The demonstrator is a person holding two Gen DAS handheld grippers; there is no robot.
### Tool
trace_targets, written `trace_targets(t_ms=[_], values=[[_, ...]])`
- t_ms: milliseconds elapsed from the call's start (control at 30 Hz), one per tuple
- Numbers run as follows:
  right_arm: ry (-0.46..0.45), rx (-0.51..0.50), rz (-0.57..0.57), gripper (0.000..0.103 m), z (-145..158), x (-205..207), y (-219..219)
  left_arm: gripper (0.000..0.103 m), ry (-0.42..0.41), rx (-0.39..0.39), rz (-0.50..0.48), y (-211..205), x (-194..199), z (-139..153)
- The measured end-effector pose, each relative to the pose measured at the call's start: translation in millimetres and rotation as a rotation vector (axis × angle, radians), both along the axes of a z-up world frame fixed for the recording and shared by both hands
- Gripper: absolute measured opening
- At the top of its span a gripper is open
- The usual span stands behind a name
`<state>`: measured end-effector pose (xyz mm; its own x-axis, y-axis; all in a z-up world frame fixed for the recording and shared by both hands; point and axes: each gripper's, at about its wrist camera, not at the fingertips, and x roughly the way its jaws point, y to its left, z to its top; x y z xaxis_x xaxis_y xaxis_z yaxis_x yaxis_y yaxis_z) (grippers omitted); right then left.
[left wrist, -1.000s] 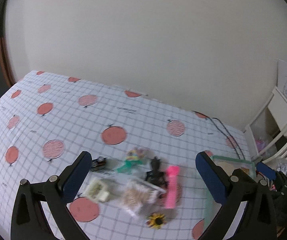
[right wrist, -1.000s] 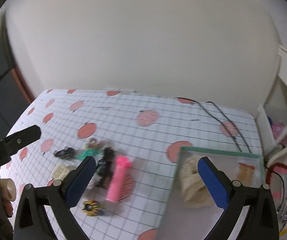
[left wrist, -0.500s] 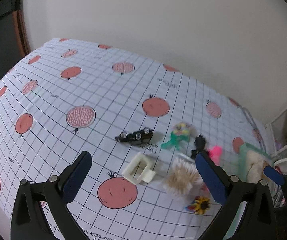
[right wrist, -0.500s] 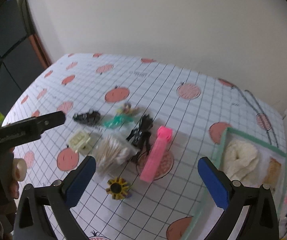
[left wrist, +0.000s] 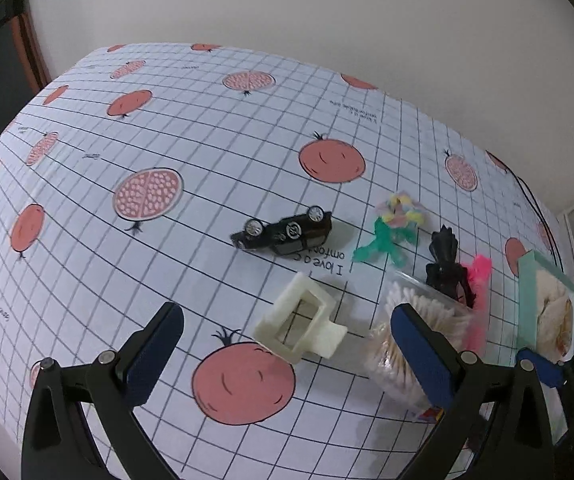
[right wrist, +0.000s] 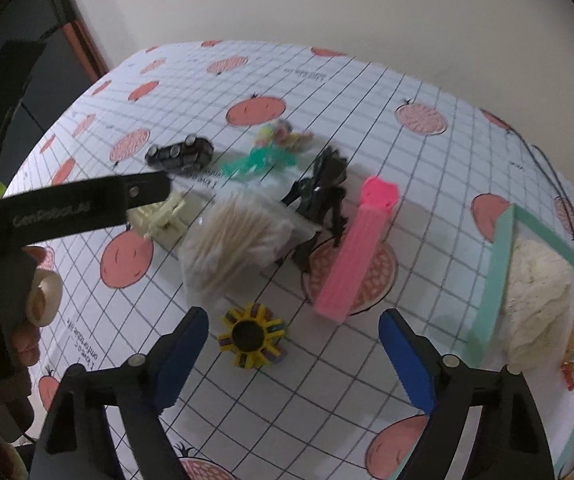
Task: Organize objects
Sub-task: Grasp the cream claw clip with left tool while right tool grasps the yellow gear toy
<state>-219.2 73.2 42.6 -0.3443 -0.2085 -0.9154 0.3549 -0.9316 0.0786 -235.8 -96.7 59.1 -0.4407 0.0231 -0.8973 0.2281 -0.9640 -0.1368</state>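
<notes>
- The left tool (left wrist: 287, 354) hangs over the bench (left wrist: 191, 128) with its jaws spread wide and nothing gripped; the cream hair claw (left wrist: 301, 326) lies on the cloth just ahead of the gap between its pads, untouched.
- Farther ahead of the left tool, a black toy car (left wrist: 285, 232) rests tipped over, wheels showing.
- At that tool's right pad sits a clear bag of cotton swabs (left wrist: 419, 336), partly hidden behind the pad.
- The right tool (right wrist: 293, 350) also stands released and empty; its jaws have just been closing a little, with nothing between the pads.
- Just ahead of its left pad lies a yellow flower-shaped piece (right wrist: 252, 334) with a dark centre.
- Ahead of its right pad a pink candy dispenser (right wrist: 357, 252) lies flat, pointing away.
- Beyond that, a black figure (right wrist: 321, 196) leans against the swab bag, with a green and pastel trinket (right wrist: 269, 152) behind; this one is blurred, so I cannot name it more exactly.
- To the right tool's right, a mint-rimmed tray (right wrist: 499, 272) holds a cream fluffy item (right wrist: 535, 300).
- A hand (right wrist: 3, 320) grips the left tool's handle at the left edge of the right wrist view.
</notes>
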Motion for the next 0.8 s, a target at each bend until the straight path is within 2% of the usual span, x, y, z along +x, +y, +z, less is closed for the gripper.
trace_targets(t_ms=[167,267,433,500,633,700,800], values=[[-0.020,0.029,0.019,0.083,-10.8,2.5,-8.6,0.102,-0.023,0.012,-0.008,3.6,-4.4,-9.6],[-0.034,0.042,0.021,0.079,-16.7,3.1,-11.1,0.095,-0.038,-0.005,-0.013,5.5,-7.2,-15.2],[-0.042,0.063,0.032,0.073,-21.9,4.3,-15.2,0.094,-0.047,-0.012,-0.015,6.1,-9.3,-21.2],[-0.045,0.064,0.037,0.071,-23.2,5.0,-17.1,0.087,-0.052,-0.016,-0.021,7.3,-10.2,-23.6],[-0.049,0.067,0.040,0.059,-23.8,5.4,-18.1,0.084,-0.059,-0.020,-0.032,9.8,-11.2,-26.5],[-0.053,0.065,0.044,0.055,-24.0,6.1,-18.8,0.076,-0.058,-0.031,-0.040,11.9,-11.2,-26.3],[-0.053,0.060,0.051,0.049,-23.3,6.8,-19.9,0.072,-0.064,-0.040,-0.038,13.3,-10.8,-26.7]])
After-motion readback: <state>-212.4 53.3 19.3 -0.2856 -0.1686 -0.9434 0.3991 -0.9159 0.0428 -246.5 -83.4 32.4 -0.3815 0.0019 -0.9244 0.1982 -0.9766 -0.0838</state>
